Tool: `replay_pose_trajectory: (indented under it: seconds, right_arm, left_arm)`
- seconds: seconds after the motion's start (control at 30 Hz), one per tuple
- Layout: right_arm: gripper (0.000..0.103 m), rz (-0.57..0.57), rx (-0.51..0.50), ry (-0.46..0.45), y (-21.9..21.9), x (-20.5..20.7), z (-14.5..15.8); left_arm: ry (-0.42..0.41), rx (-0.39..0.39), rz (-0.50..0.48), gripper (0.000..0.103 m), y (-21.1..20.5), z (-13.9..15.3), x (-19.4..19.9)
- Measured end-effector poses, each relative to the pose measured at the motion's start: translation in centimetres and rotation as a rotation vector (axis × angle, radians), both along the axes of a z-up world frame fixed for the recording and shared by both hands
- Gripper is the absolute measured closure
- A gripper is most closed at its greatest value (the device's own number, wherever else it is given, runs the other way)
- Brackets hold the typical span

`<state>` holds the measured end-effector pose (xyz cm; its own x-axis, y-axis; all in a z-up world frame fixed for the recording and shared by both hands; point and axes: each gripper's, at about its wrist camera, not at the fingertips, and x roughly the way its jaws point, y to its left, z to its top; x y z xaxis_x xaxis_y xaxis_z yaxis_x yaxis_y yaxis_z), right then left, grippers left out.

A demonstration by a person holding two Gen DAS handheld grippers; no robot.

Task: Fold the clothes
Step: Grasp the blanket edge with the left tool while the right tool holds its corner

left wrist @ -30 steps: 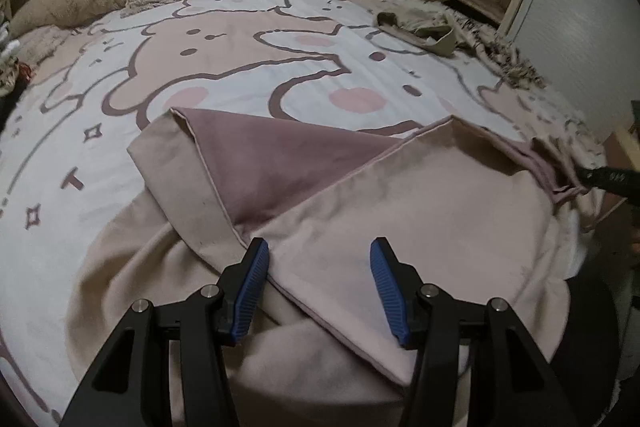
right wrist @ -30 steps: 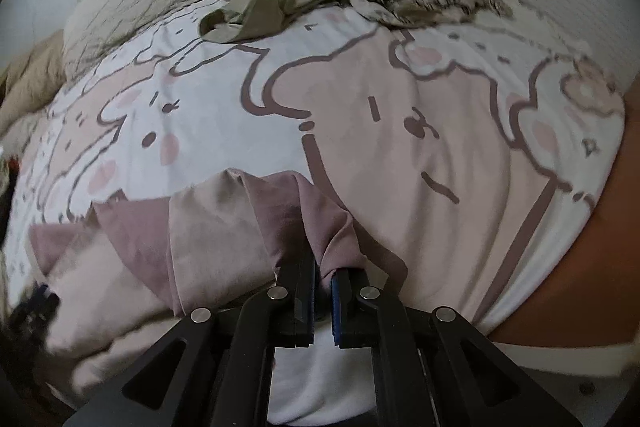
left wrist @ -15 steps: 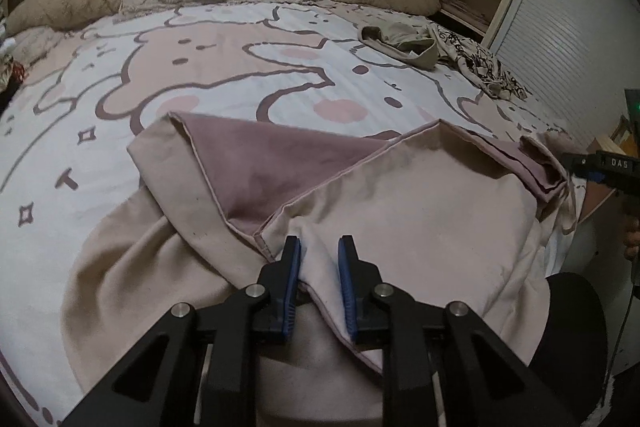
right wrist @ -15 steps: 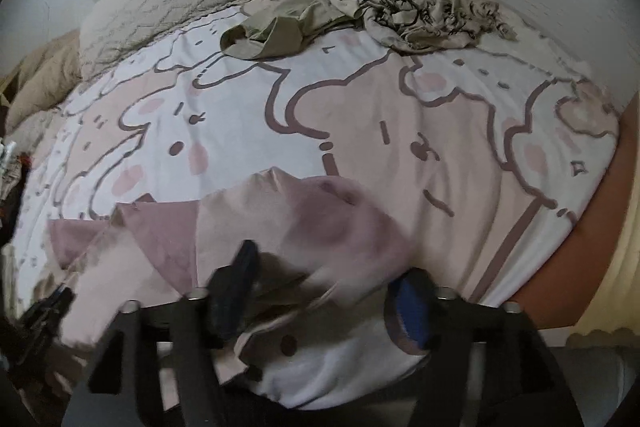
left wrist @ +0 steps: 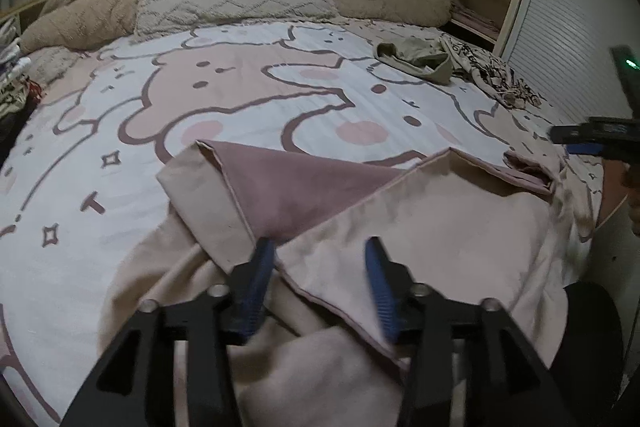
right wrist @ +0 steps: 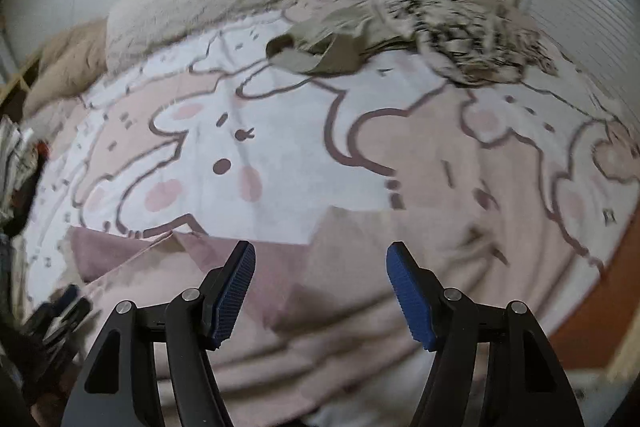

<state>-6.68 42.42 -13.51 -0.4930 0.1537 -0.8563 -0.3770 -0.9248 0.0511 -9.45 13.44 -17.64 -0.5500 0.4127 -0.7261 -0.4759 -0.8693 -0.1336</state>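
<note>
The big soft pink cloth with a darker pink underside (left wrist: 448, 227) is spread on the cartoon bear bedsheet (left wrist: 248, 87), its folded edge seen at 12 o'clock between the wide-open, empty left gripper (left wrist: 320, 283), nearer than the wide-open, empty right gripper (right wrist: 320, 291).

We note both jaws now spread: left hand-held gripper (left wrist: 320, 283) reopened over the pink cloth (left wrist: 440, 227); right hand-held gripper (right wrist: 320, 287) released it, withdrawn above its edge.
</note>
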Motion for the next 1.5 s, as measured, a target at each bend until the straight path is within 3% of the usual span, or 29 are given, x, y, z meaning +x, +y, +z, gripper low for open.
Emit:
replay_pose_trajectory:
  seconds: [0.13,0.17,0.2,0.3,0.4,0.57,0.77,0.87,0.93,0.97,1.0,1.13,1.23,1.33,1.5]
  right_arm:
    - [0.038,0.009,0.138,-0.147,-0.6,-3.6,-3.5]
    - [0.056,0.002,0.148,-0.182,-0.3,-3.6,-4.5]
    - [0.065,-0.004,0.158,-0.217,0.0,-3.6,-5.5]
    - [0.085,-0.049,0.070,-0.181,1.7,-1.3,-5.4]
    - [0.092,-0.098,0.064,-0.111,3.0,1.9,-3.5]
    - [0.096,-0.100,0.207,-0.046,3.8,5.7,0.2]
    - [0.097,-0.088,0.251,-0.047,4.3,6.9,1.5]
    - [0.097,-0.109,0.243,-0.051,4.7,7.4,1.3]
    - [0.097,-0.112,0.241,-0.052,4.6,7.6,1.2]
    - [0.097,-0.114,0.240,-0.052,4.5,7.7,1.2]
    - [0.097,-0.116,0.239,-0.052,4.5,7.8,1.1]
    - [0.097,-0.132,0.234,-0.020,4.2,8.1,1.8]
    - [0.097,-0.128,0.196,0.078,3.4,8.0,4.4]
    - [0.097,-0.088,0.143,0.229,2.2,7.9,8.6]
    - [0.097,0.006,0.155,0.469,-0.5,7.5,17.3]
  left_arm:
    - [-0.014,-0.012,-0.012,0.054,0.2,-0.3,-0.6]
    - [-0.018,-0.015,-0.015,0.054,0.3,-0.5,-0.8]
    - [-0.024,-0.016,-0.021,0.054,0.3,-0.7,-0.9]
    - [-0.039,-0.008,-0.033,0.054,0.4,-1.2,-1.2]
    - [-0.038,0.016,-0.053,0.054,0.3,-1.4,-1.1]
    - [-0.022,0.027,-0.084,0.054,0.1,-1.3,-0.6]
    - [-0.016,0.006,-0.094,0.053,0.7,-1.5,-0.9]
    - [-0.024,0.033,-0.130,0.053,0.9,-1.2,-0.8]
    - [-0.033,0.067,-0.178,0.074,1.0,-0.7,-0.5]
    - [-0.033,0.079,-0.198,0.094,1.1,-0.5,-0.4]
    - [-0.032,0.089,-0.207,0.095,1.1,-0.1,-0.1]
    - [-0.018,0.142,-0.200,0.098,0.6,2.2,0.7]
    - [0.042,0.149,-0.163,0.098,-0.1,5.5,0.8]
    - [0.155,0.142,-0.118,0.098,-1.0,10.1,0.5]
    - [0.397,0.163,-0.045,0.098,-3.6,20.5,0.8]
